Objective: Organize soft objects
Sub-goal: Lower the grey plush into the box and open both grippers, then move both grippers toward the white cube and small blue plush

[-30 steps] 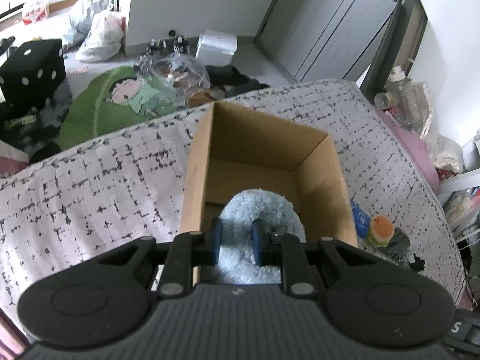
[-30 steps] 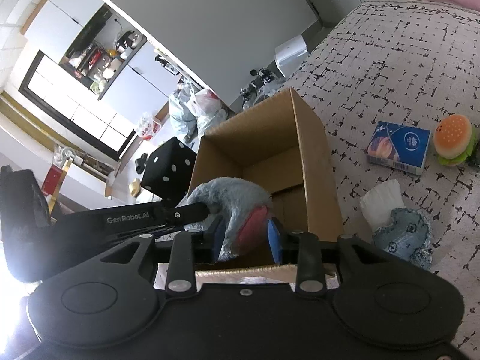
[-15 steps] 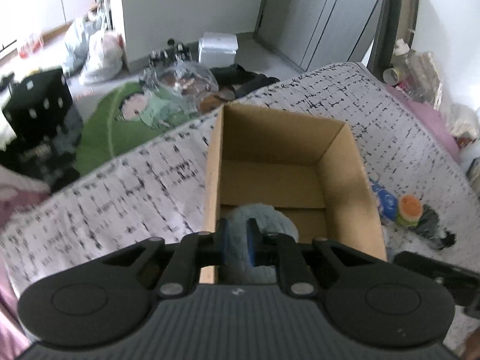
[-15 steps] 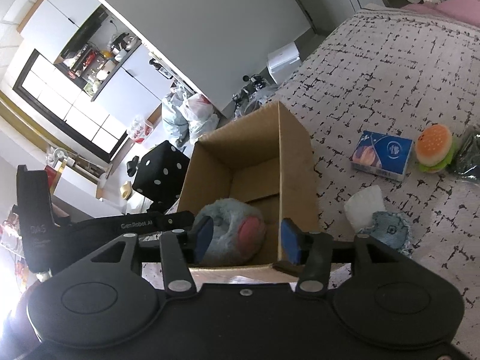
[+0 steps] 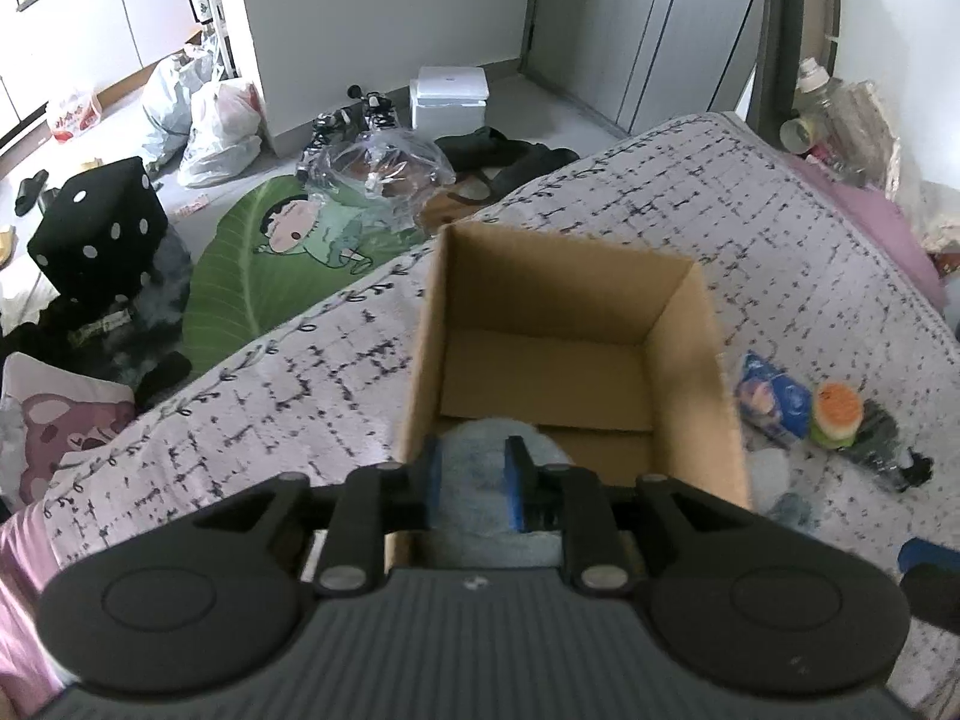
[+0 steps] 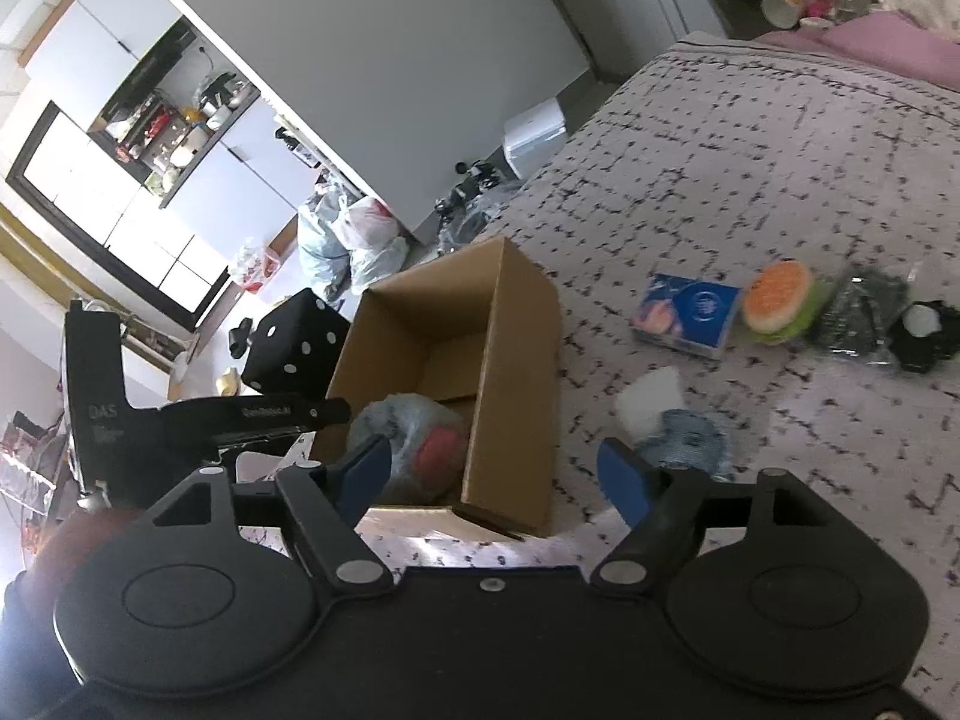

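Observation:
An open cardboard box (image 5: 690, 360) (image 6: 510, 372) stands on the patterned bed cover. A light blue plush toy (image 5: 474, 462) with a red patch (image 6: 414, 444) sits at the box's near end. My left gripper (image 5: 473, 474) is shut on the plush, just over the box's near rim. My right gripper (image 6: 495, 474) is open and empty, above the box's near right corner. A small blue and white plush (image 6: 678, 432) lies on the bed right of the box. A burger plush (image 6: 777, 297) (image 5: 837, 414) lies farther right.
A blue tissue pack (image 6: 687, 315) (image 5: 774, 399) and a dark bag (image 6: 864, 312) lie by the burger. Beside the bed are a black dice cushion (image 5: 99, 234), a green leaf mat (image 5: 252, 276), plastic bags (image 5: 210, 120) and a white box (image 5: 450, 96).
My right gripper let go of the plush, opened wide and drew back to the right. My left gripper keeps hold of the plush, now lower inside the box.

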A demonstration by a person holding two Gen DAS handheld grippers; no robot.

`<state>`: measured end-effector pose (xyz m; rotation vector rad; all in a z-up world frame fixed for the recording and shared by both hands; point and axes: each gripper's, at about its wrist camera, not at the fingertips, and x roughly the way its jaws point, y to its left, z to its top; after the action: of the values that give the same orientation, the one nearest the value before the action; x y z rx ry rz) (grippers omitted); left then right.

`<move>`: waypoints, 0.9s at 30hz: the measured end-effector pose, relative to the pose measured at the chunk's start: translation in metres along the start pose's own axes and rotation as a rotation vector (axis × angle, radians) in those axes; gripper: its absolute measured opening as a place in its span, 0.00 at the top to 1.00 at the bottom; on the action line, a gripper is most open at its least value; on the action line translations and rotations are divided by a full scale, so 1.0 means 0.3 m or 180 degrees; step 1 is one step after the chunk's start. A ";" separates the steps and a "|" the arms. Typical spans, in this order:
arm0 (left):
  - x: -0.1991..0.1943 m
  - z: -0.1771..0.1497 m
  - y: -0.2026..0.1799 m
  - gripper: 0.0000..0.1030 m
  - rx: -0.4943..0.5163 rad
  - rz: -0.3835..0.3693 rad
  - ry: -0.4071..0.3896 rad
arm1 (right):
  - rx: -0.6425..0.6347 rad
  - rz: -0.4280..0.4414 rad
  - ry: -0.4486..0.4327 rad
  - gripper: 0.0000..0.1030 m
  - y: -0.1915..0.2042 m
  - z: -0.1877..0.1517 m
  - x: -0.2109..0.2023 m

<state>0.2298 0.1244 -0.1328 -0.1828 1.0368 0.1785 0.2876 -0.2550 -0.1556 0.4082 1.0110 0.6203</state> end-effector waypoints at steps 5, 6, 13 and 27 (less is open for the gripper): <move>-0.052 0.006 -0.080 0.59 0.0059 -0.0079 -0.0038 | 0.0091 -0.0021 -0.0053 0.22 -0.041 0.008 -0.036; -0.062 0.006 -0.104 0.51 0.0102 -0.0066 -0.0028 | 0.0108 -0.0022 -0.0061 0.22 -0.048 0.010 -0.043; -0.140 -0.013 -0.221 0.25 0.0268 -0.0062 -0.0113 | 0.0199 -0.0064 -0.0155 0.09 -0.106 0.022 -0.116; -0.271 -0.045 -0.415 0.00 0.0447 -0.0242 -0.0405 | 0.0505 -0.0099 -0.0277 0.00 -0.253 0.043 -0.223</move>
<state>0.2073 -0.0046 -0.0609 -0.0823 0.9107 0.0474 0.2951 -0.3566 -0.1500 0.5537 0.9846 0.4918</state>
